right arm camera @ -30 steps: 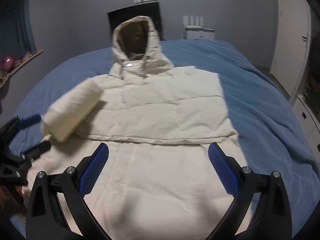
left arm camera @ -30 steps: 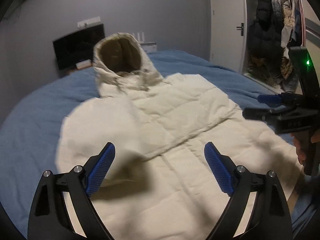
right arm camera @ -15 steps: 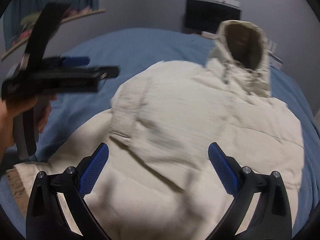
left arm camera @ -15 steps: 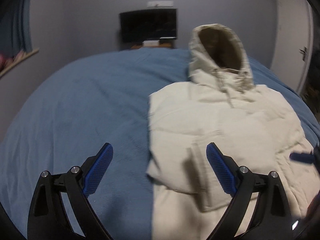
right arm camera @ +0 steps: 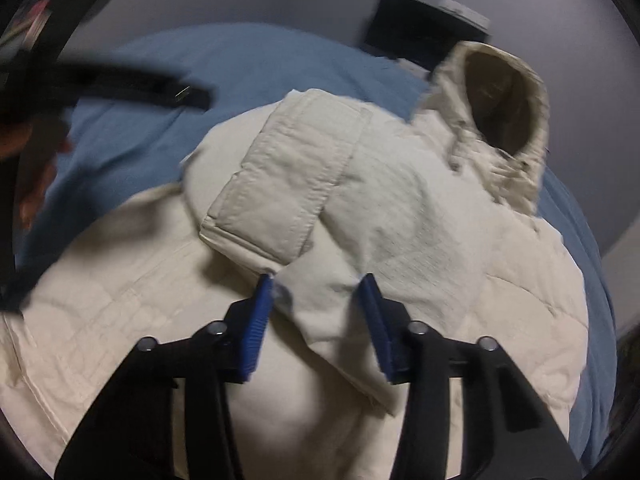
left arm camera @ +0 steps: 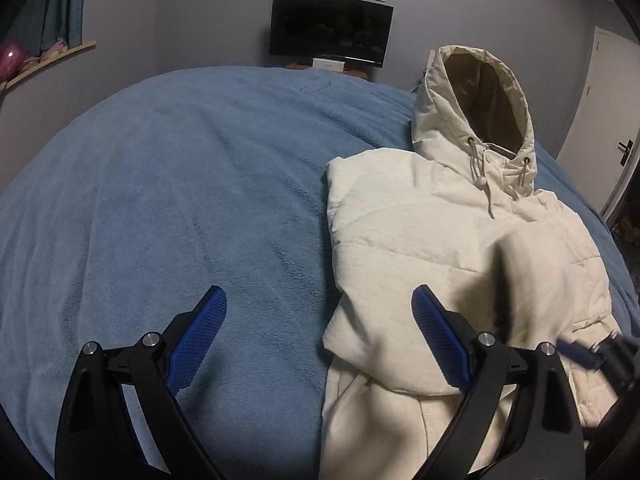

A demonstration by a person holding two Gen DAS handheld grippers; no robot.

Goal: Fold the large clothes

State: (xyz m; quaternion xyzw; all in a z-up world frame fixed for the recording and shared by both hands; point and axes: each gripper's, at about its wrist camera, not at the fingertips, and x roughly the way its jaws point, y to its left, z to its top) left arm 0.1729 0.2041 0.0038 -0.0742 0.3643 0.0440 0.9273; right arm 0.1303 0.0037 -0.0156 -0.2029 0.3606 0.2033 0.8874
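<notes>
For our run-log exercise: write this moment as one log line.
jacket: flat on bed, sleeve folded in | left gripper: open, empty | right gripper: part-closed around fold, grip unclear

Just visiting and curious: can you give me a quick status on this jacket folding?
Left gripper open, above the bed. Right gripper part closed around a fold of jacket. Sleeve folded across. Nothing in the way.

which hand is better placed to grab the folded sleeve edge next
Right. The right tongs are half closed with a fold of the cream jacket between their pads. The left tongs are wide open, mostly over the blue bedspread beside the jacket.
</notes>
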